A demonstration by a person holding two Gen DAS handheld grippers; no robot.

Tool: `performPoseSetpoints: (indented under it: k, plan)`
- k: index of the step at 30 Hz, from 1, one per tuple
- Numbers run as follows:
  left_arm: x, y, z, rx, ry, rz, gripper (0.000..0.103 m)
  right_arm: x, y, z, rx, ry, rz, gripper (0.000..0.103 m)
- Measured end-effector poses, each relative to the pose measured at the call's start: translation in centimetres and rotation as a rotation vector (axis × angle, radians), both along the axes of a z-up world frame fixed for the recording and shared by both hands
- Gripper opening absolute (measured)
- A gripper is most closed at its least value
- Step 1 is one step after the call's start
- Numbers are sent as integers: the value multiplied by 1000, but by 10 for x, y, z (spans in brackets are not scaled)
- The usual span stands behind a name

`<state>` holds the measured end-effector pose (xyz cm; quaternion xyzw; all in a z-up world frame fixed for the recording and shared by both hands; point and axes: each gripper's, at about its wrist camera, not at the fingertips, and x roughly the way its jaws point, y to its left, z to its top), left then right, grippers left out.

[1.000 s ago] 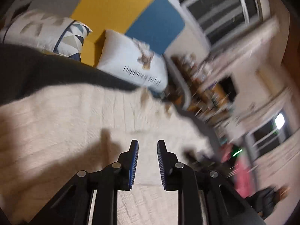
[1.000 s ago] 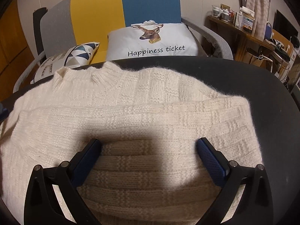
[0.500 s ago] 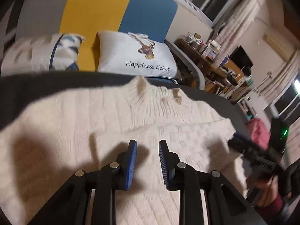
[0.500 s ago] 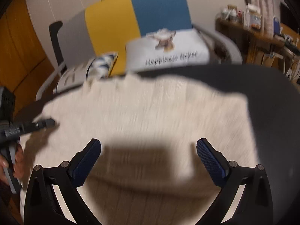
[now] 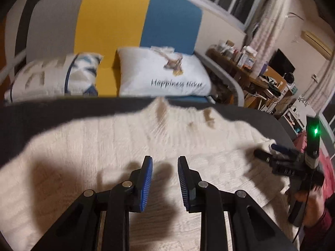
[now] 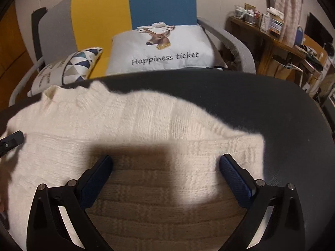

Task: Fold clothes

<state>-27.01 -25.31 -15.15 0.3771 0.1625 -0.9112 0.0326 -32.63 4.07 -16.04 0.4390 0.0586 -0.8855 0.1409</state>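
A cream knit sweater [image 5: 125, 146] [image 6: 136, 125] lies spread on the dark round table [image 5: 41, 115] [image 6: 272, 104], its collar toward the sofa and a folded layer across its middle. My left gripper [image 5: 165, 167] hovers over the middle of the sweater, its blue pads a narrow gap apart with nothing between them. My right gripper [image 6: 165, 167] stands wide open above the sweater's right part, also with nothing in it. In the left wrist view the right gripper [image 5: 266, 149] is at the sweater's right edge, held by a hand [image 5: 312, 205]. One left gripper finger [image 6: 14, 139] shows at the far left.
Behind the table stands a sofa [image 6: 100, 21] with grey, yellow and blue panels. It carries a white deer pillow [image 6: 163, 50] and a triangle-patterned pillow [image 6: 69, 67]. A cluttered wooden desk [image 6: 272, 39] is at the back right. Bare dark tabletop lies right of the sweater.
The left view has rolled level and swung toward the sweater's middle, and the right gripper has come into it. The left jaws stand slightly wider. The right gripper has shifted rightward over the sweater.
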Motion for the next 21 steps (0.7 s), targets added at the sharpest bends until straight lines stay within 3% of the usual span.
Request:
performPoseSetpoints:
  k: [2,5,9,15,21]
  plan:
    - [-9,1,-6,-37,-46,6,26,-8,6,13,23,59,-18,103]
    - [-19,-6,-22,-4,-97,21,27,-33,13,-12,25,-81,-28,103]
    - [-6,-15,-8,64,-81,56,27,-25,25,-4,-32,-52,7,103]
    - [55,-18,5,218,-45,52,27,46,85,35,-264,-5,-66,103]
    - [124,8,2,207,-64,75,27,107,81,30,-326,-4,0,103]
